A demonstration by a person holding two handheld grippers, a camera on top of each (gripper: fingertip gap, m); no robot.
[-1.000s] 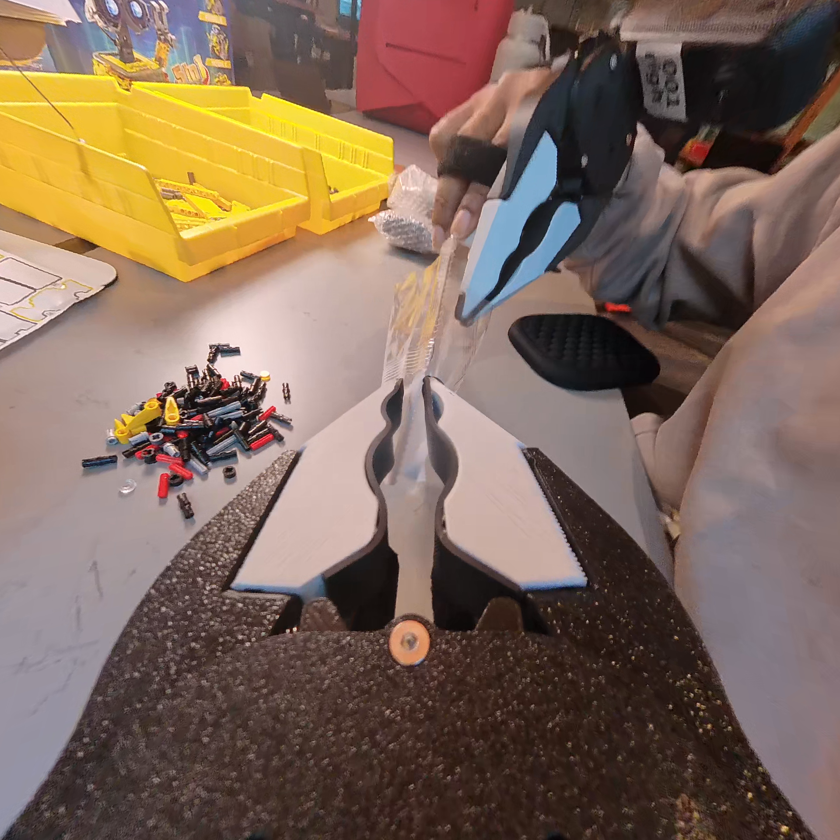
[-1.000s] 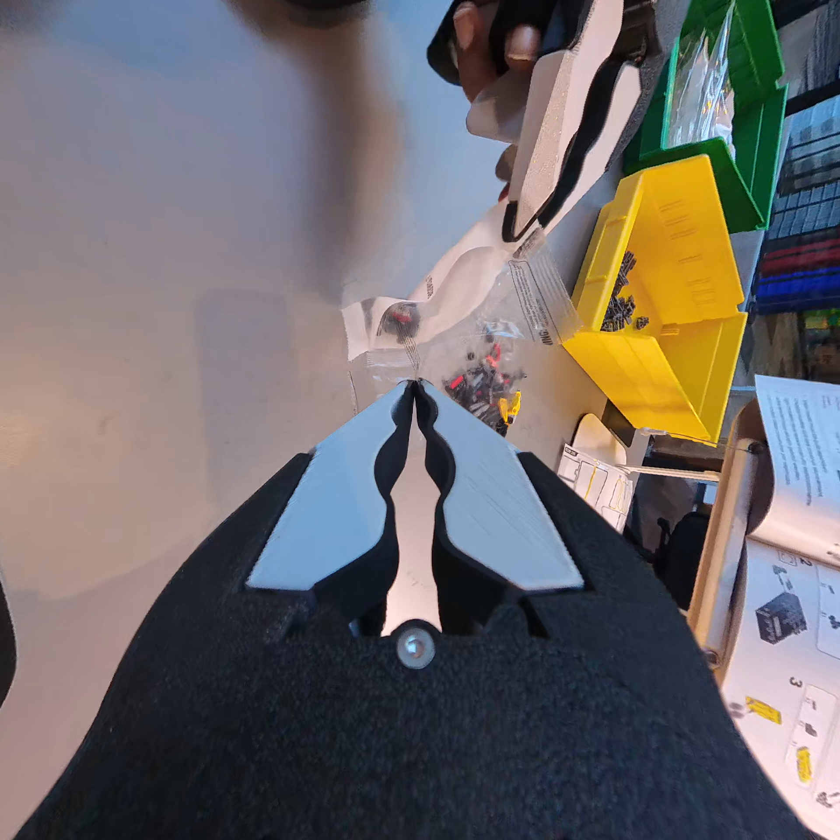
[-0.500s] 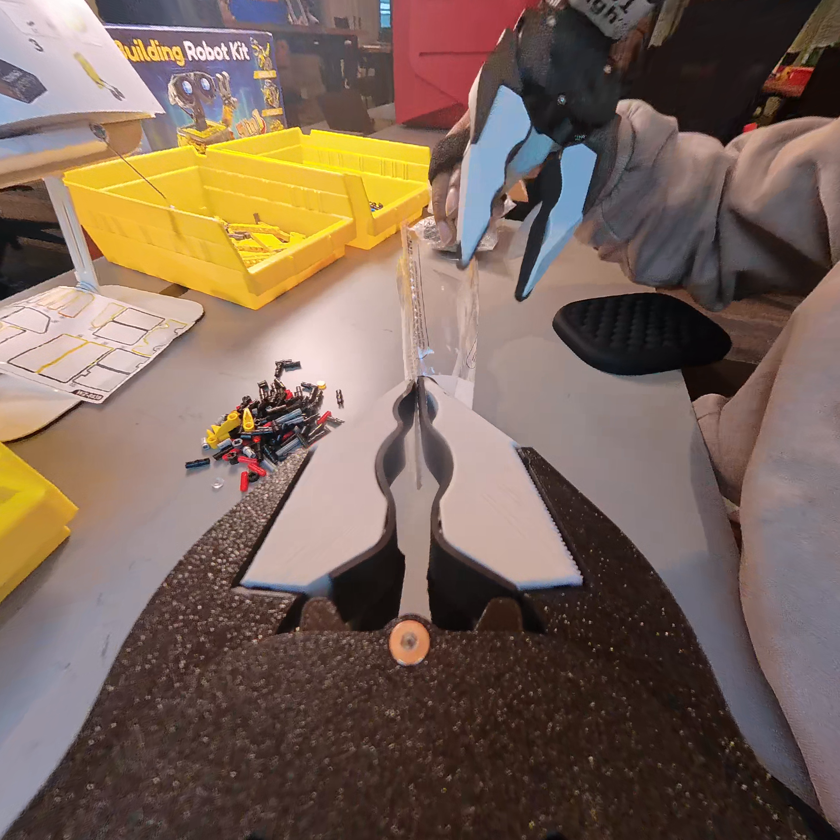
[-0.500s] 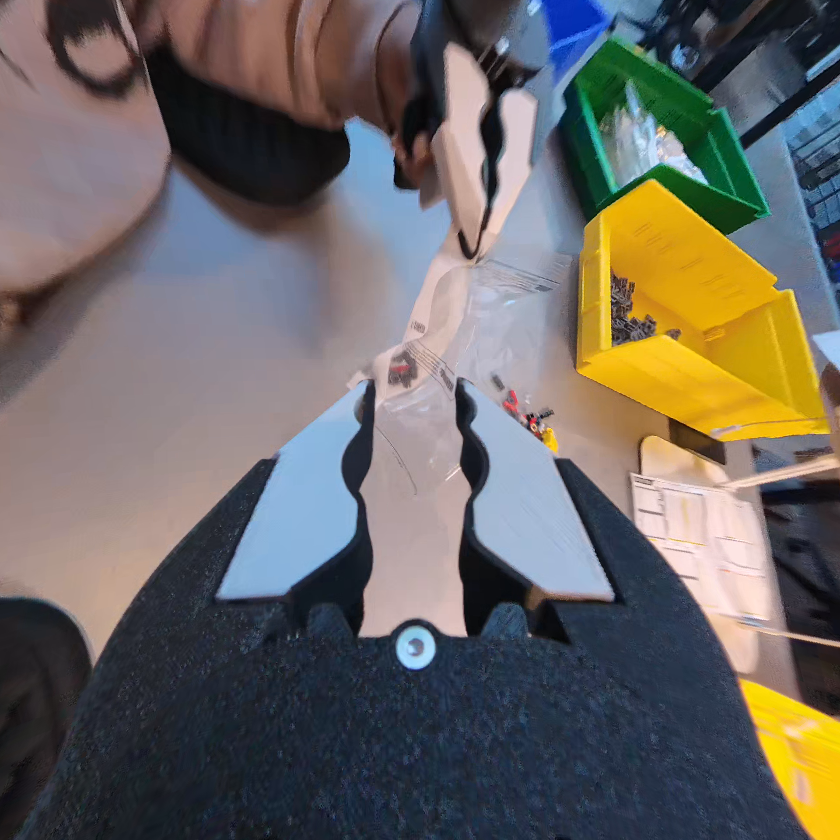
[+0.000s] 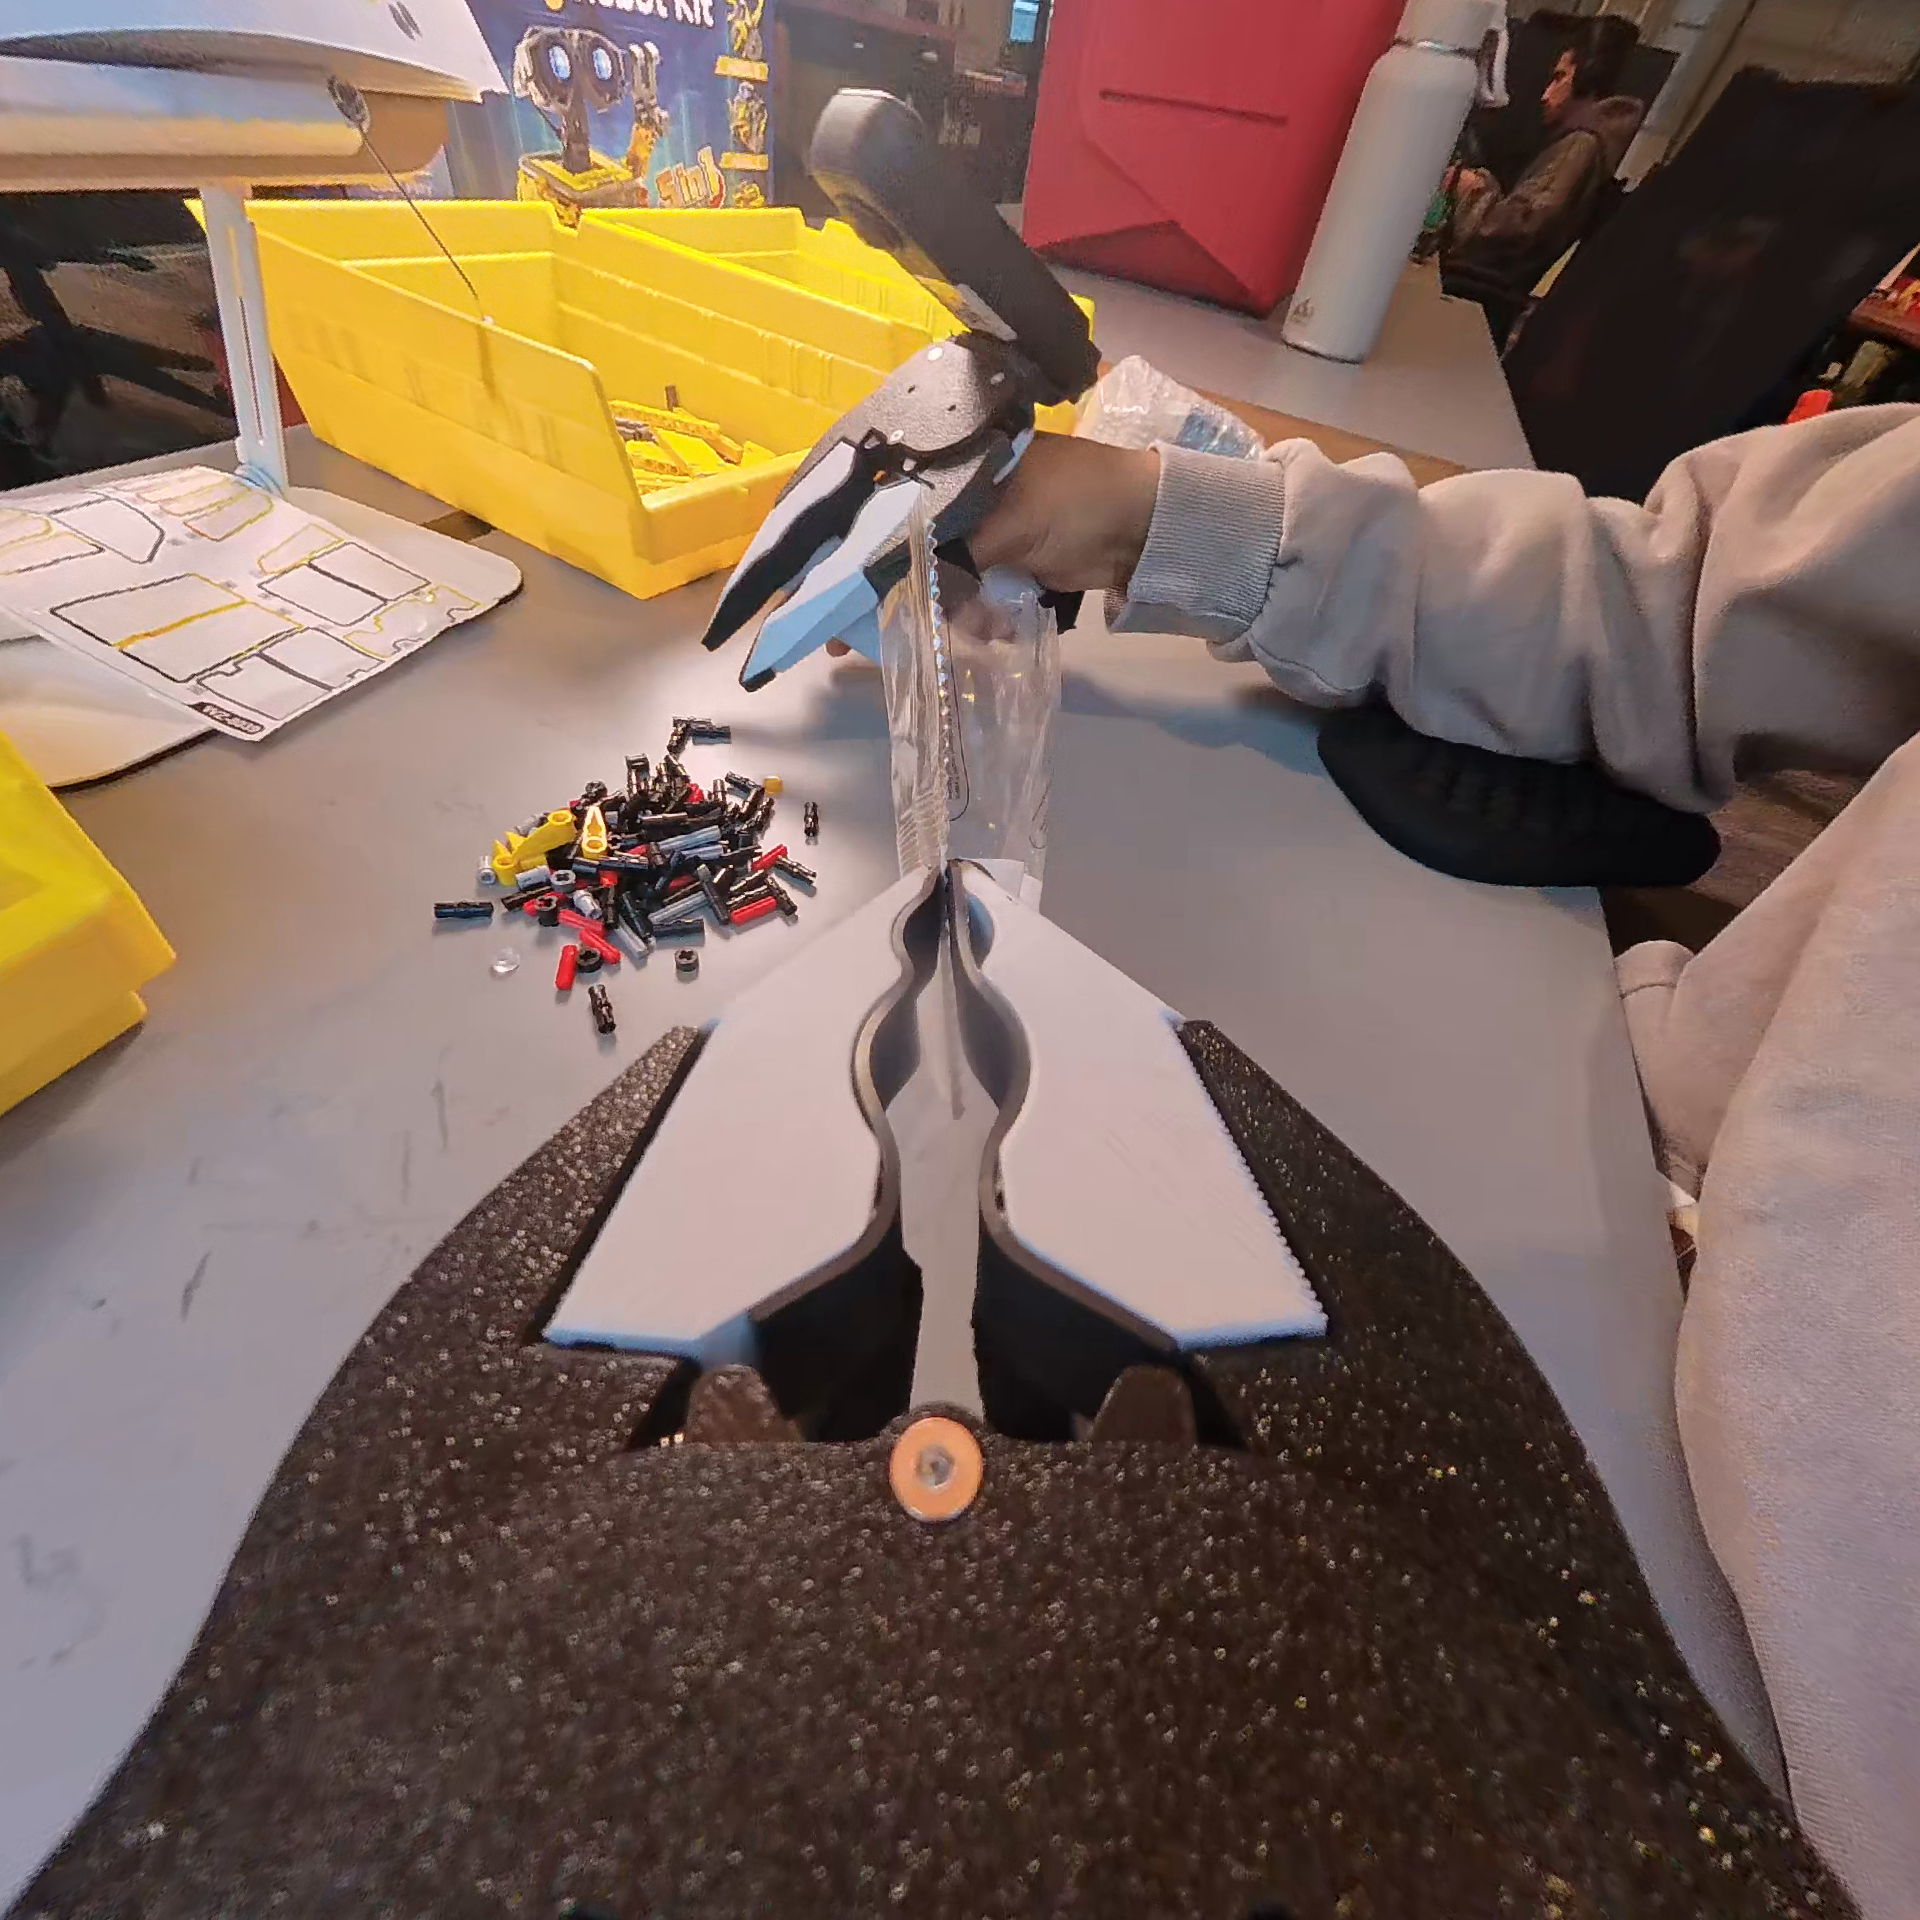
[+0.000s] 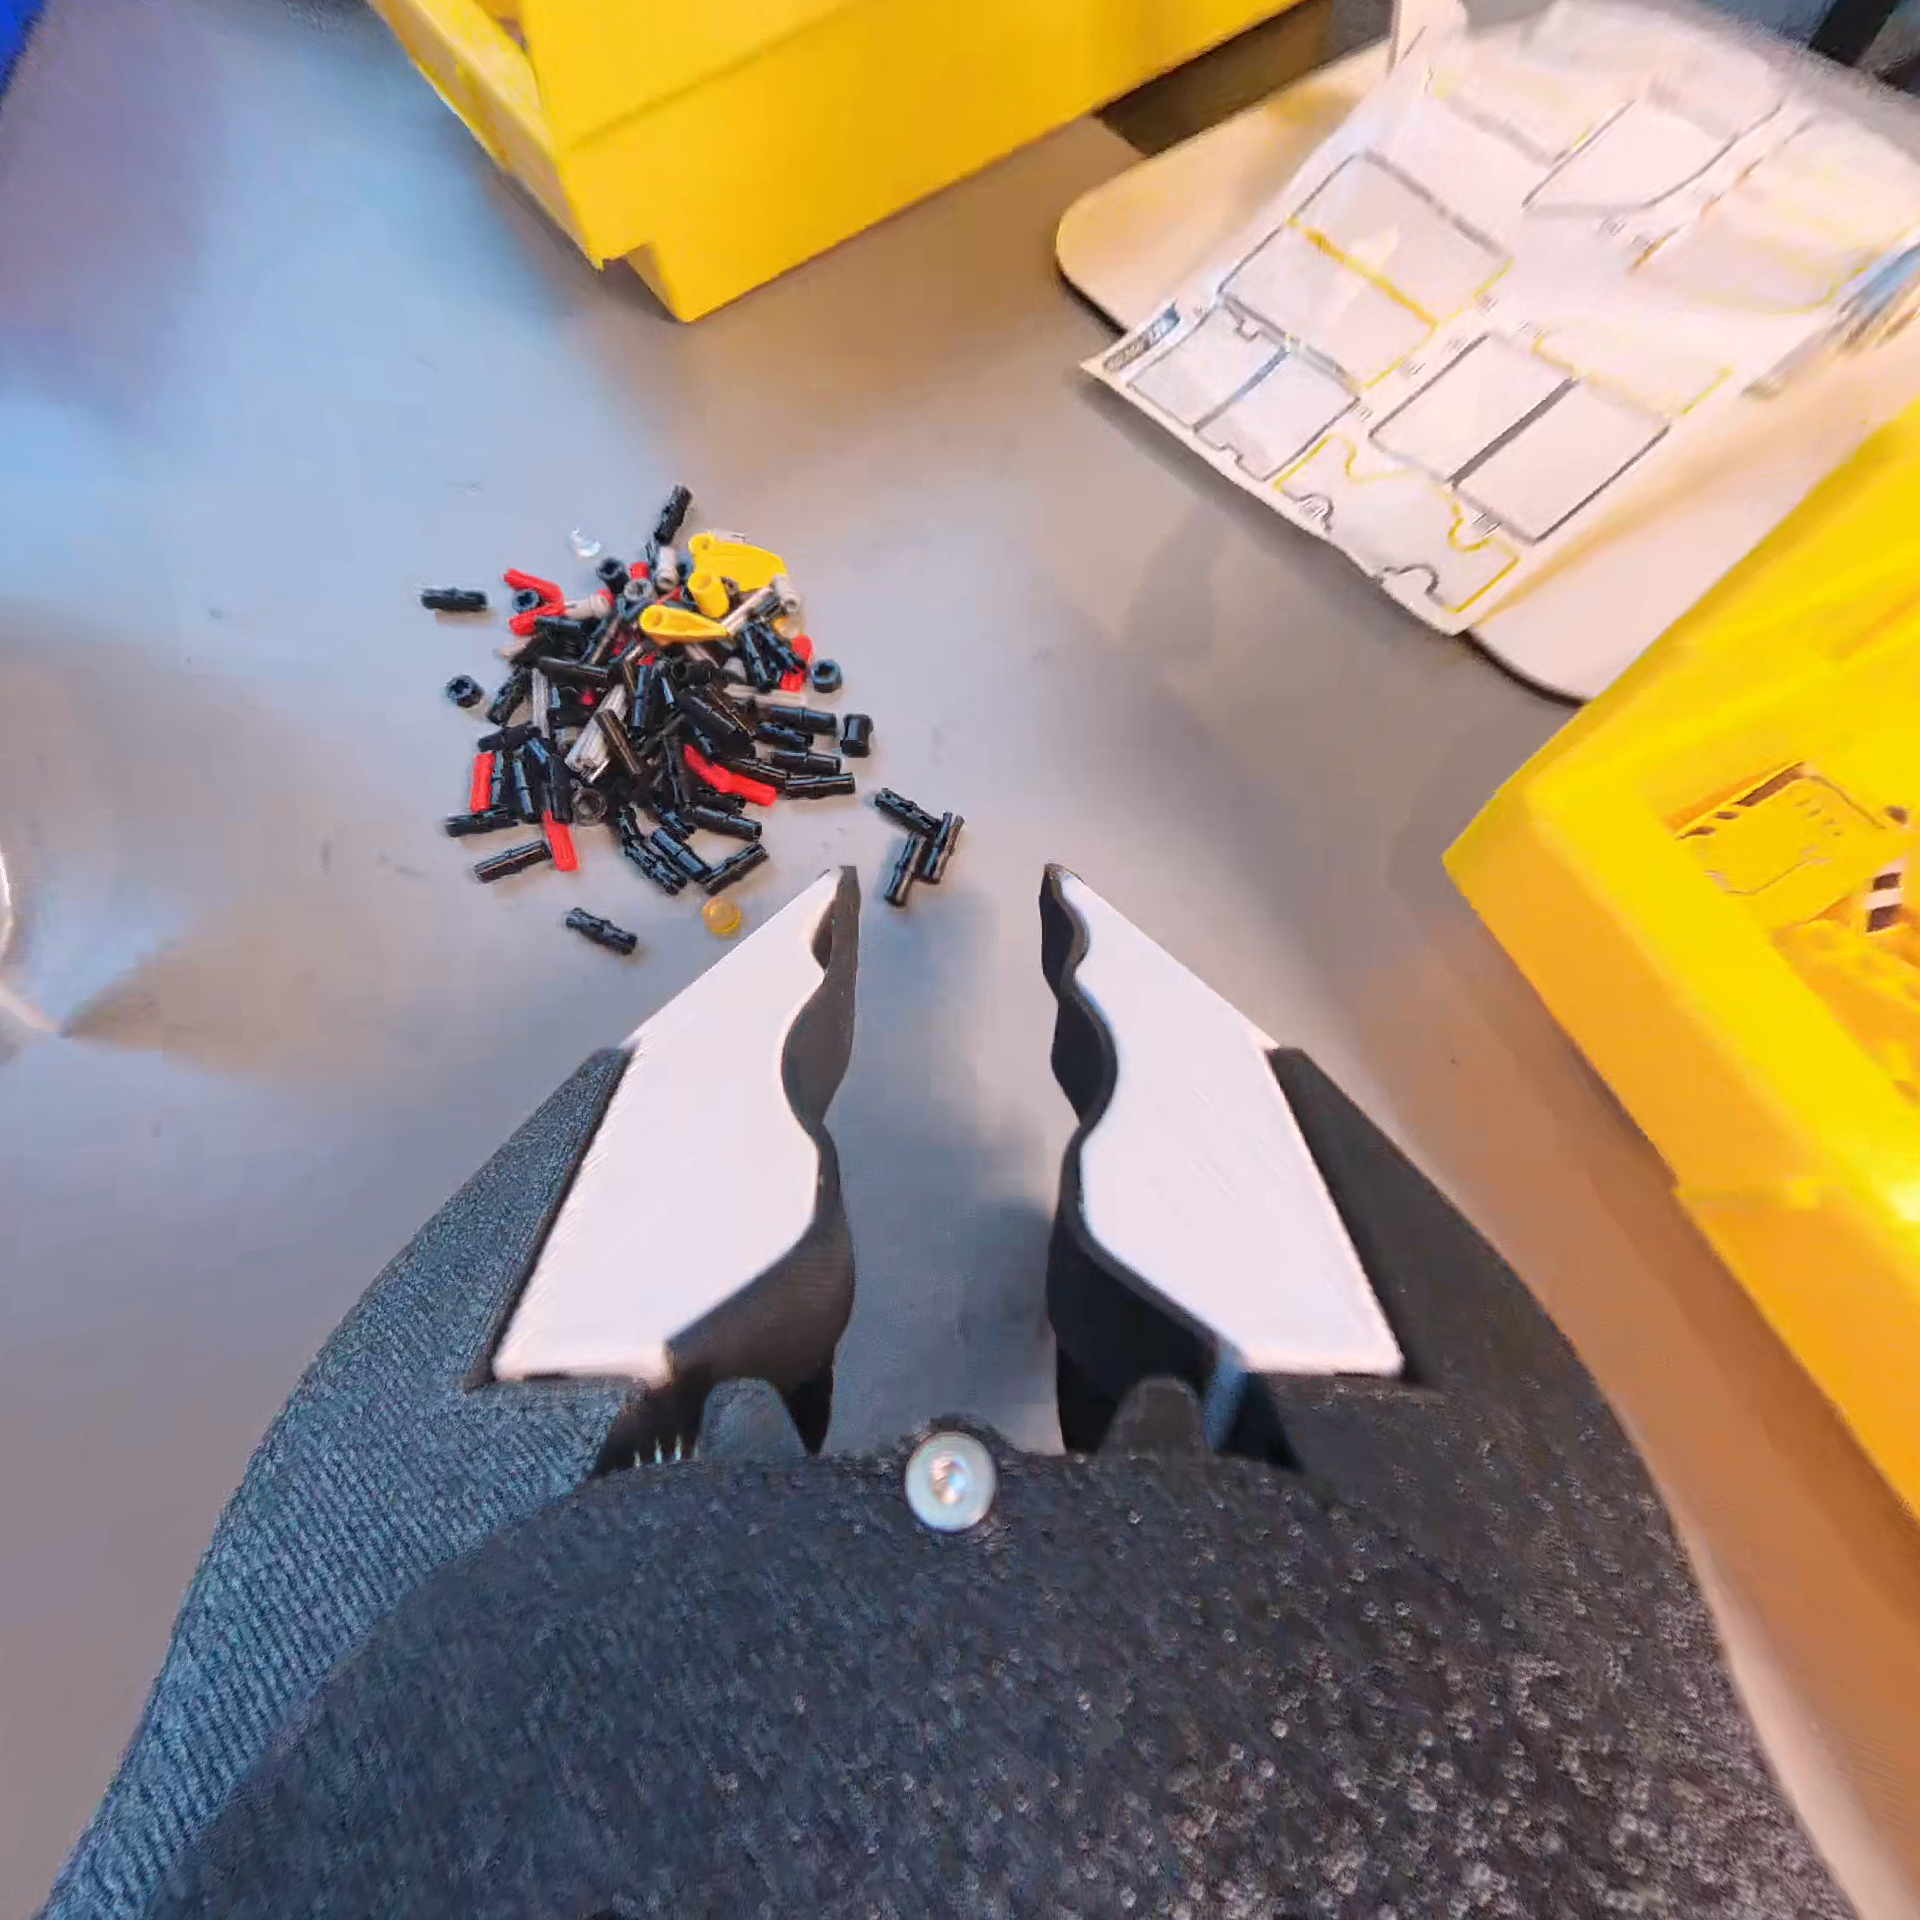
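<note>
The left gripper (image 5: pixel 948 878) is clenched on a clear, empty plastic bag (image 5: pixel 971 727), which stands upright above the grey table (image 5: pixel 312 1039). The right gripper (image 6: pixel 951 883) is released, fingers apart, just above the table near a small pile of black, red and yellow plastic pins (image 6: pixel 655 717). Yellow plastic bins (image 6: pixel 1714 935) stand to its right, and a white printed sheet (image 6: pixel 1455 364) lies beyond. Bare table lies between the fingers.

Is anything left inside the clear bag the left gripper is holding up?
The clear plastic bag, pinched in the left gripper, looks empty. Its pinched bottom edge is hidden.
</note>
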